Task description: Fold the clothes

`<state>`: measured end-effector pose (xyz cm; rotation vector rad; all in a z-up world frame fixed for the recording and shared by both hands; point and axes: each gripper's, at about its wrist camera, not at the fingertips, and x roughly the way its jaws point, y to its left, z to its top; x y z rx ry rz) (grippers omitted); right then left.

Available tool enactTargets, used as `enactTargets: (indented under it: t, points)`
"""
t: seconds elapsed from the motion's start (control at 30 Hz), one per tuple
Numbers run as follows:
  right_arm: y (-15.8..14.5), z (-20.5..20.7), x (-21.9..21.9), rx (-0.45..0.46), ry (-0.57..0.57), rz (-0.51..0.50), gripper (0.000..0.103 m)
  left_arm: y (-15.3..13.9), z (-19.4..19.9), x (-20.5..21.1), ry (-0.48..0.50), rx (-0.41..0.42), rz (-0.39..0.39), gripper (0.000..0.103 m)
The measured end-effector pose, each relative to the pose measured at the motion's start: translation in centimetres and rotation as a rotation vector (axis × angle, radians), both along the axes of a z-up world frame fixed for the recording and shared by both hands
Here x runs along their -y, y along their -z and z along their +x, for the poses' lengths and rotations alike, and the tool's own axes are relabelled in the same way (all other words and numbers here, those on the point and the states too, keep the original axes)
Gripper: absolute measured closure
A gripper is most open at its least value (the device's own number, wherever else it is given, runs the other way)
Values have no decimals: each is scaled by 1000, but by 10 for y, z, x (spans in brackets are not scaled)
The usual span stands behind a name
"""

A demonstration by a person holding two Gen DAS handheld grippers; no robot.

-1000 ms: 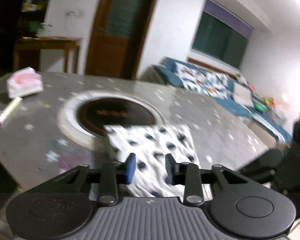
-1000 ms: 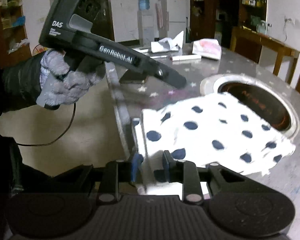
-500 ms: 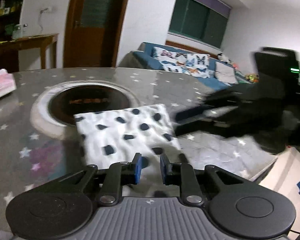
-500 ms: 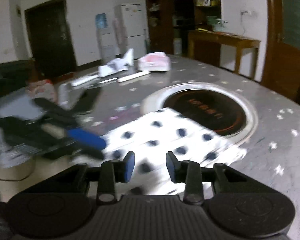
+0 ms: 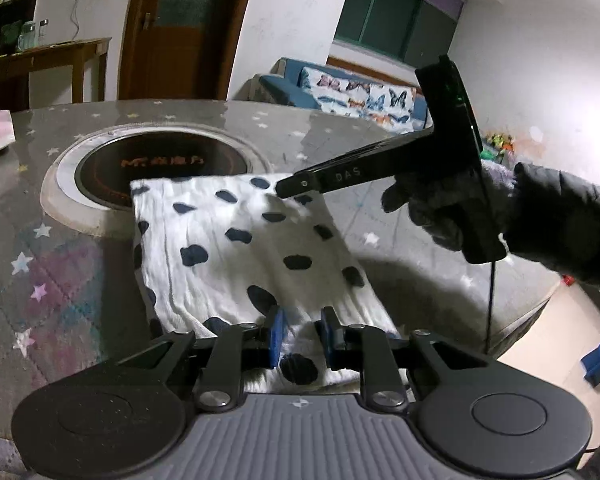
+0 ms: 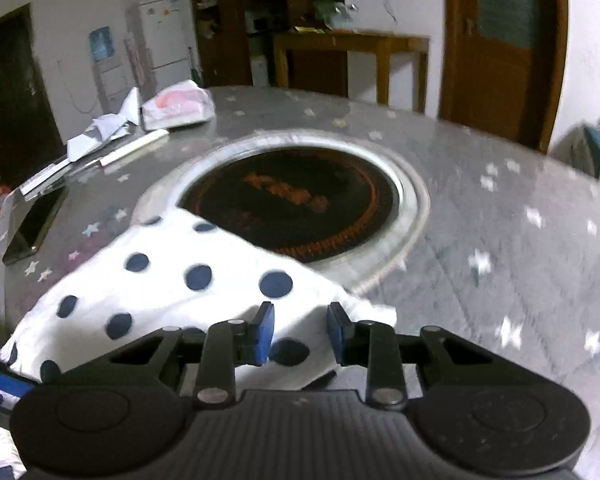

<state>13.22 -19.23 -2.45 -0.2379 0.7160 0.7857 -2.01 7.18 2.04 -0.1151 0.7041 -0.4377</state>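
Item: white cloth with dark blue dots (image 5: 236, 248), folded to a thick rectangle, lying flat on the star-patterned counter (image 5: 40, 264), its far edge overlapping the ring of the round inset burner (image 5: 160, 164) at 12 o'clock. Change noted: a second ago the right gripper (image 6: 300, 334) sat at the near corner beside the counter edge; it now stands at the opposite corner, seen from the left wrist view at 2 o'clock of the cloth, carried by a gloved hand (image 5: 440, 208) in a dark sleeve. Its fingers have just been closing a little but stand apart, a narrow gap between the blue pads with the cloth corner under them, no pinch visible. The left gripper (image 5: 300, 336) hovers over the near edge at 6 o'clock, closer than before; its fingers have narrowed and then held, apart, cloth visible through the gap, pads not seen pressing. Judgement: both tools appear to be taking new stations on opposite sides, which suggests either a further fold or a smoothing pass; neither has the fabric yet. Also on the counter, well clear at 10 o'clock: tissue pack (image 6: 178, 106), crumpled paper (image 6: 100, 132), phone (image 6: 32, 224).
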Motion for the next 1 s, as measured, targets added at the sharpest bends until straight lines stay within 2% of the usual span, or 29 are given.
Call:
enactTargets:
  t: [0.1,0.23,0.47,0.6,0.63,0.77,0.9,1.0]
  points:
    - [-12,-9,-16,-5,-116,24,73,-5,-5,-1,2,7,-5,81]
    - [-11,-14,-51,-58,-255,45,73,-2,-8,-1,-8,-8,-5,81]
    - [9,-15,-108,-42,-349,-35,73,2,-7,-4,-29,-28,-24,81]
    - [5,0,-116,-60,-311,14,71,2,-10,-6,-34,-26,-35,81]
    - [3,3,-113,-55,-301,20,66,0,-12,-7,-33,-22,-38,81]
    - [-1,26,-86,-74,-219,3,64,-5,-22,-13,-31,-18,-50,81]
    - [3,44,-46,-133,-114,7,62,-11,-32,-18,-15,-13,-69,81]
    - [7,49,-22,-166,-78,16,61,-12,-38,-19,-2,-29,-77,80]
